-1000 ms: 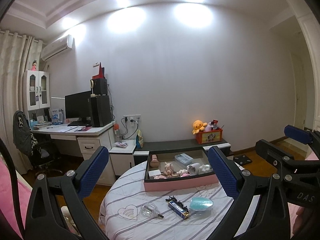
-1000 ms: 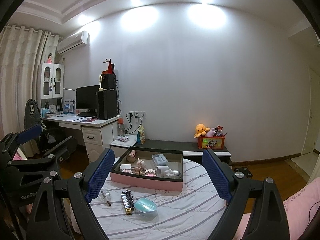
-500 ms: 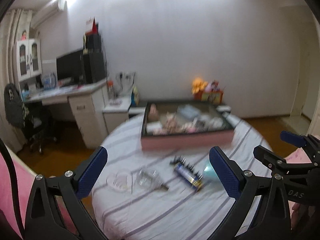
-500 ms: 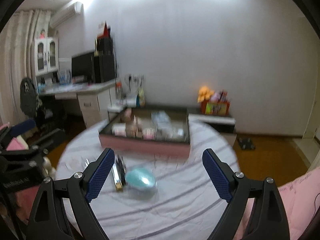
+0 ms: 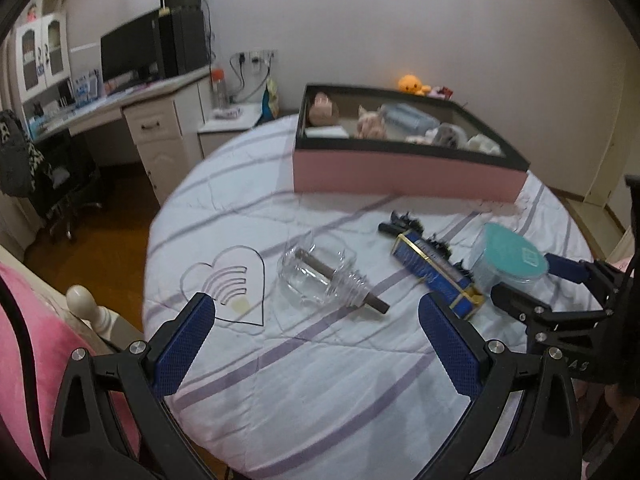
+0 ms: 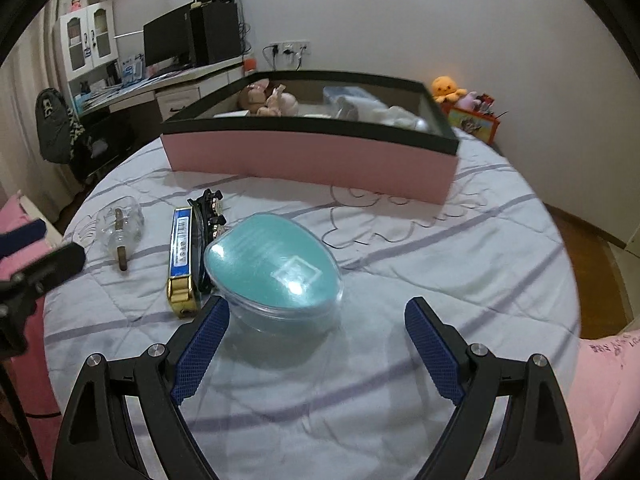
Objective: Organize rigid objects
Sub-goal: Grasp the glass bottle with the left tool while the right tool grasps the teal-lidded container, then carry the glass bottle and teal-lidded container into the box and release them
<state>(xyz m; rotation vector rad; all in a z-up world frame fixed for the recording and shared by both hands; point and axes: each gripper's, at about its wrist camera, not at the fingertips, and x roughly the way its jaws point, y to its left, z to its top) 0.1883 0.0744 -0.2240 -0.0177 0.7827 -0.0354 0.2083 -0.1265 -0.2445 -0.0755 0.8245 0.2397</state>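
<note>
Lower centre of both views: left hand-held gripper [image 5: 316,332] and right hand-held gripper [image 6: 316,330], jaws apart.
Teal-lidded clear oval plastic case [image 6: 274,266] lies ahead of right gripper on striped bed [image 6: 440,264].

Behind the bed we see a white desk [image 5: 152,120] carrying a dark monitor [image 5: 128,52] and black speakers [image 5: 184,40], a white cabinet [image 6: 90,40] with glazed doors, an orange plush octopus [image 6: 448,87] beside a red box [image 6: 474,120], and a wooden floor [image 5: 100,240].
</note>
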